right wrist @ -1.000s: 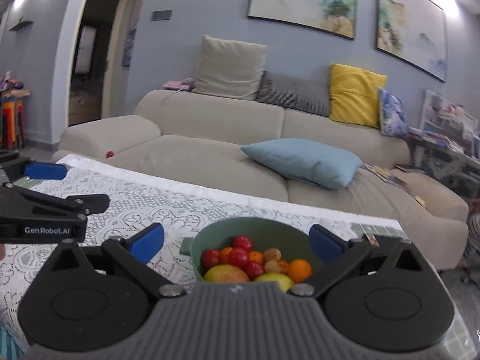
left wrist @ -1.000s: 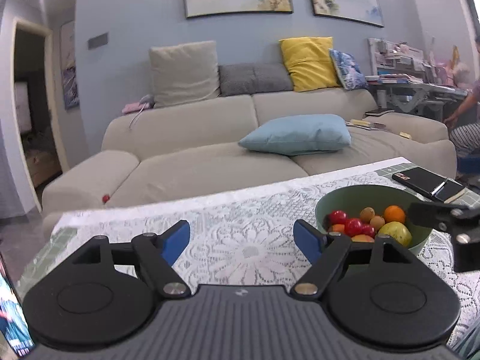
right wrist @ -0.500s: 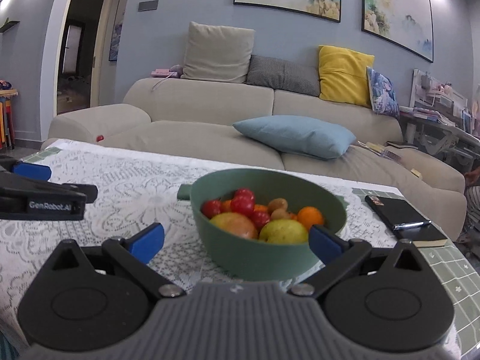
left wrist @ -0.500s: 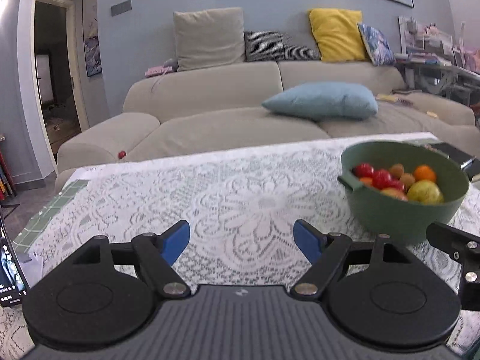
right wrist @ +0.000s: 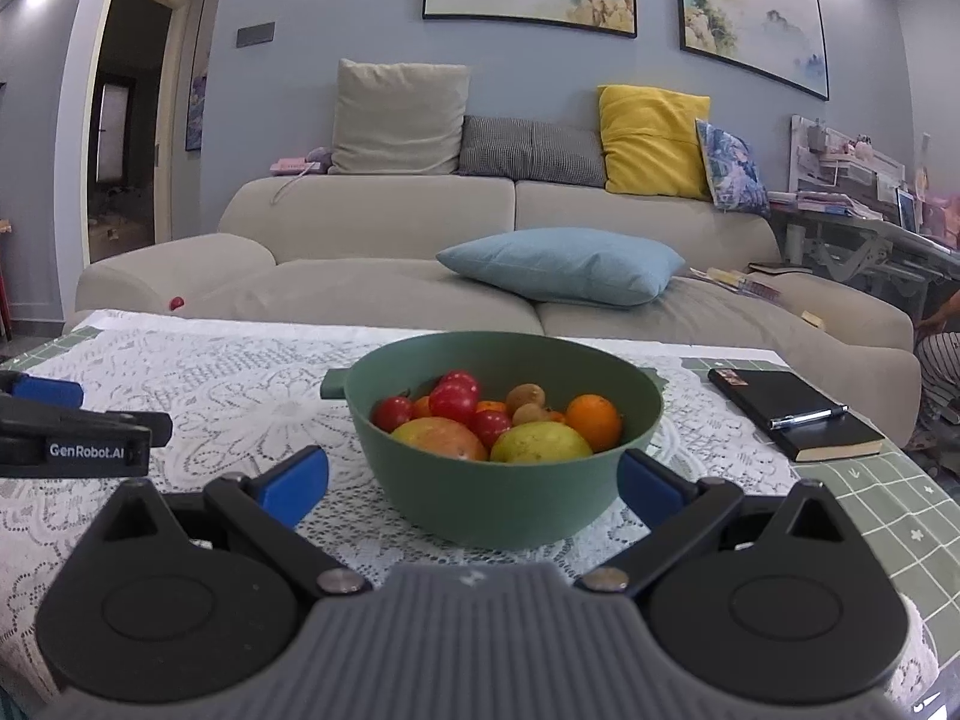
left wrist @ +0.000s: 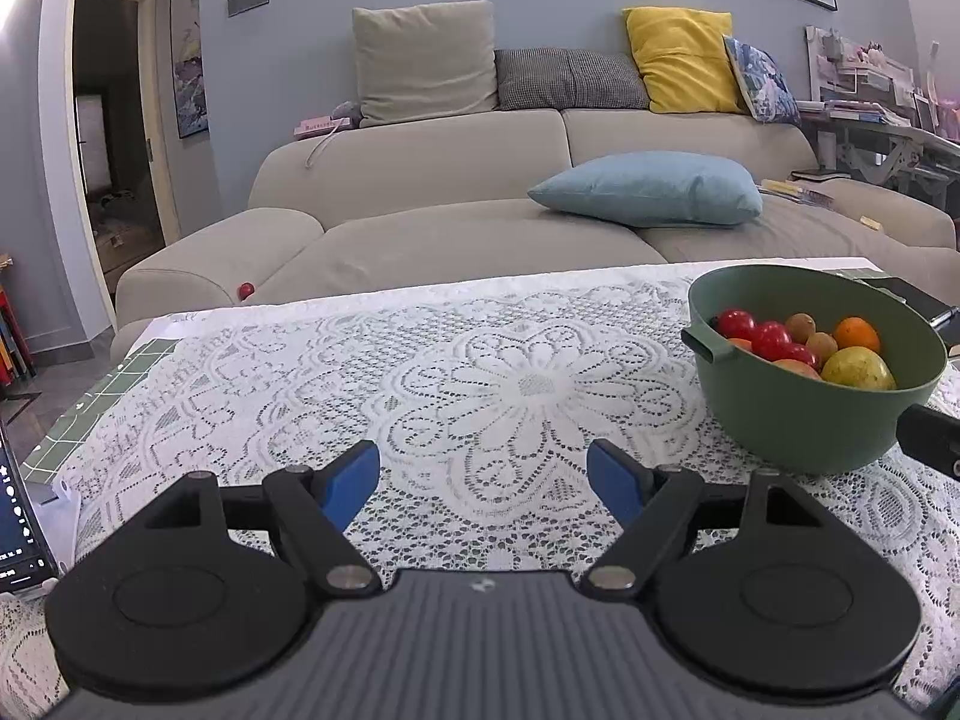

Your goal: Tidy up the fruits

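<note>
Table has a white lace cloth over a green grid mat. Black notebook near the right edge, pen on top. Behind: beige sofa, light-blue cushion, yellow cushion, two paintings.

A table under a lace cloth bears a green bowl and a black notebook.

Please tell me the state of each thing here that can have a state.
left gripper: open, holding nothing
right gripper: open, holding nothing
green bowl: upright, holding fruit
black notebook: closed, a pen on top
doorway: open
</note>
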`<state>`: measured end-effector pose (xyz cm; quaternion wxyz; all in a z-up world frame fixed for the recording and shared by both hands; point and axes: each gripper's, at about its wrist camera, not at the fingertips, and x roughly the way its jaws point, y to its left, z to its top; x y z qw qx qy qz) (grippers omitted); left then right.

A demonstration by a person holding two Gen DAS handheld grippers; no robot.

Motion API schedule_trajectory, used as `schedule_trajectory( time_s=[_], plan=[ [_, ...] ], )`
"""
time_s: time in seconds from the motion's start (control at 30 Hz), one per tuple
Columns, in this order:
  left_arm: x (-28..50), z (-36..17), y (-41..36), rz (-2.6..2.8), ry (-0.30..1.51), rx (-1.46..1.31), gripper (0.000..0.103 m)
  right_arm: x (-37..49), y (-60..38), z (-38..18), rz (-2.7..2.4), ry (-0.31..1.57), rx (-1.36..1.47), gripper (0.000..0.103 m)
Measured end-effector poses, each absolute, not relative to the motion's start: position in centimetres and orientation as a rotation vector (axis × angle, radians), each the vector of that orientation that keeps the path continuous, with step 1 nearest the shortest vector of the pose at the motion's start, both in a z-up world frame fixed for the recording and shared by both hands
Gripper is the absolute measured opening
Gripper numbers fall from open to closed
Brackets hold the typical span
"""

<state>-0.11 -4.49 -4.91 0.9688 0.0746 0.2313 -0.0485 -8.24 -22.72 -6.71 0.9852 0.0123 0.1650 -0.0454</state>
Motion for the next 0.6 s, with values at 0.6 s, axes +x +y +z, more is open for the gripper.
schedule_trajectory(
  time_s=[0.6],
  plan=[
    [-0.28,-4.76,-4.24,-0.090,0.466,0.146,0.092,-8.27,-23.07,-6.66,-0.076,0.323,0.039,0.099]
  ],
)
